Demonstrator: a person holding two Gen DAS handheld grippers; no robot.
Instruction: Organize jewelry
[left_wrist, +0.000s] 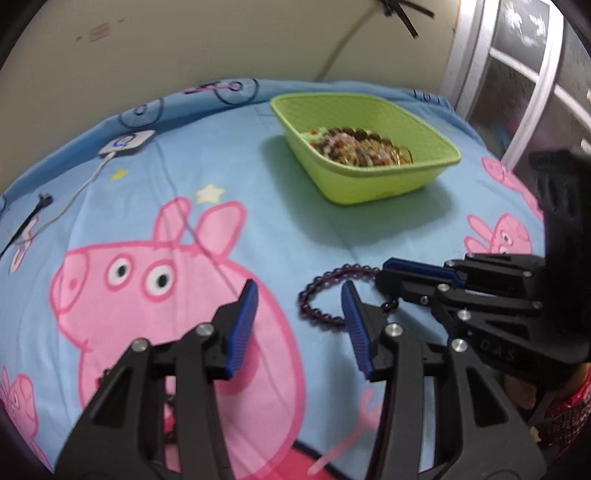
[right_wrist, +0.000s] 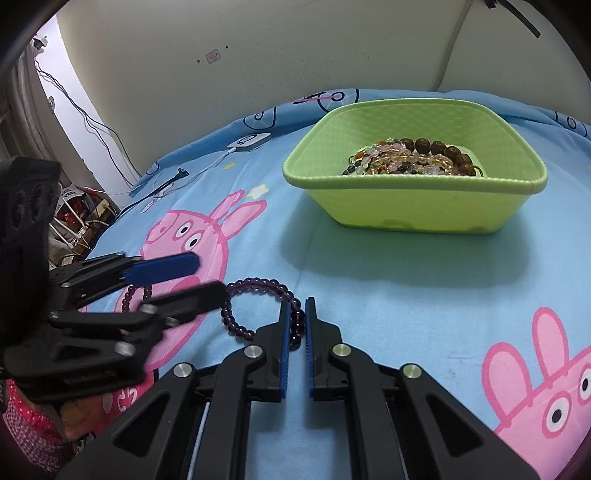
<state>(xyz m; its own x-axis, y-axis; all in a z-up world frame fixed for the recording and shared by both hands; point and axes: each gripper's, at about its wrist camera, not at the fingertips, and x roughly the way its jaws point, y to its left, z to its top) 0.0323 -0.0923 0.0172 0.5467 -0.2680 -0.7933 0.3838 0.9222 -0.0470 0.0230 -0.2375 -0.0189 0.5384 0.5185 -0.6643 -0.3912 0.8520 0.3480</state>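
Observation:
A dark purple bead bracelet (left_wrist: 320, 295) lies on the blue cartoon bedsheet; in the right wrist view it (right_wrist: 258, 286) curves in front of my fingers. My right gripper (right_wrist: 297, 319) is shut on the bracelet's near beads; it shows in the left wrist view (left_wrist: 384, 275) at the bracelet's right end. My left gripper (left_wrist: 299, 299) is open and empty, just left of the bracelet; it shows in the right wrist view (right_wrist: 207, 273) over the bracelet's left part. A green plastic basket (left_wrist: 373, 184) (right_wrist: 413, 210) behind holds several bead bracelets.
A white charger puck with cable (left_wrist: 127, 142) (right_wrist: 249, 141) lies at the sheet's far left. A black clip (left_wrist: 35, 208) lies near the left edge. A wall runs behind the bed; a window frame (left_wrist: 532, 85) is at the right.

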